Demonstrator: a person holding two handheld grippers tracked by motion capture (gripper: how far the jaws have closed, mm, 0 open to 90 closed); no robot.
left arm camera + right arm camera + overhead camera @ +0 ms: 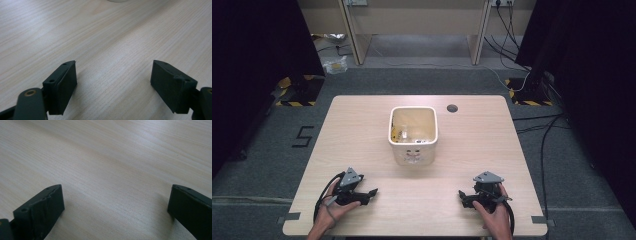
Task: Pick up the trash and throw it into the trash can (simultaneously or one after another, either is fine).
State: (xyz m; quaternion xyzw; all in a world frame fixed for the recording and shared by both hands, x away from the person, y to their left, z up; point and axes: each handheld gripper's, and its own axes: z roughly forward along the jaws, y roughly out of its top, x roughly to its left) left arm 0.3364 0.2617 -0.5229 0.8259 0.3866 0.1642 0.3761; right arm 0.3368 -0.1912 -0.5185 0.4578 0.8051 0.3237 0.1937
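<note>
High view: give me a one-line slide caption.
Two hand-held black grippers, left gripper and right gripper, rest open on a light wooden table before a white square bin.

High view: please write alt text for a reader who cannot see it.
A person's two hands rest on a light wooden table, each holding a black two-jaw gripper, the left gripper and the right gripper, both open. Between and beyond them stands a white square plastic bin holding small items too unclear to name.

Likely lab or recording studio: black curtains (257, 55) both frame sides, hazard-striped stand bases (294, 95), loose cables (512, 45) upper right, grey carpet (272, 150), taped "5" (303, 136) left of worktop (362, 125).
</note>
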